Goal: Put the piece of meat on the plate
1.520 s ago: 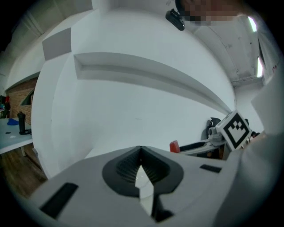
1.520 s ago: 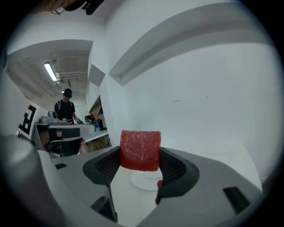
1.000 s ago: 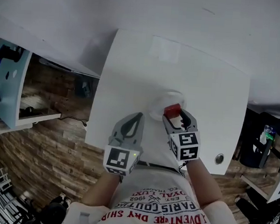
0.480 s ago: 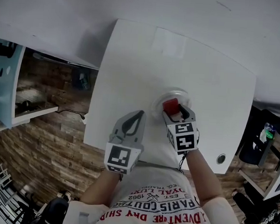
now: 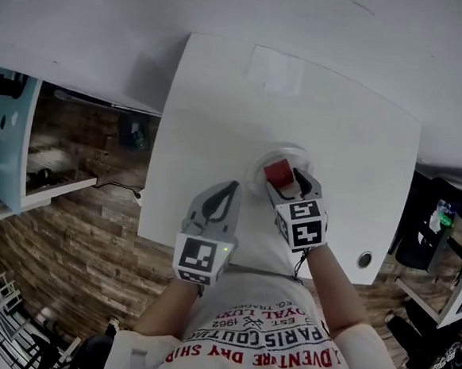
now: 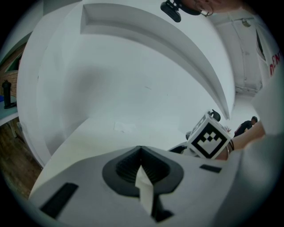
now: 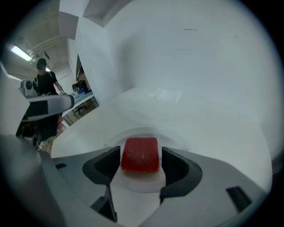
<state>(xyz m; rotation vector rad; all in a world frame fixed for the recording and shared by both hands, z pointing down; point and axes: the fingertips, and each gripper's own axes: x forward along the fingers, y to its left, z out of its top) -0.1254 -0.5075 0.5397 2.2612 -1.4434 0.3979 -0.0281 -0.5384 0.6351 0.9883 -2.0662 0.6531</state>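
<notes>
The piece of meat (image 5: 278, 174) is a red block lying on a small white plate (image 5: 291, 153) near the front of the white table (image 5: 222, 99). My right gripper (image 5: 284, 178) straddles it. In the right gripper view the meat (image 7: 140, 154) rests on the plate (image 7: 135, 182) with a thin gap to each jaw, so the right gripper (image 7: 141, 156) is open. My left gripper (image 5: 228, 187) hovers to the left of the plate, shut and empty. In its own view the left gripper (image 6: 141, 150) has its jaws together at the tip.
A faint pale rectangle (image 5: 275, 69) marks the table's far side. A round grommet (image 5: 363, 259) sits at the front right corner. A light shelf unit (image 5: 12, 139) stands left over wood flooring. A person (image 7: 44, 82) stands in the background of the right gripper view.
The right gripper carried the meat a little forward and left over the plate. It now holds still there, jaws slightly off the meat. The left gripper barely moved.
</notes>
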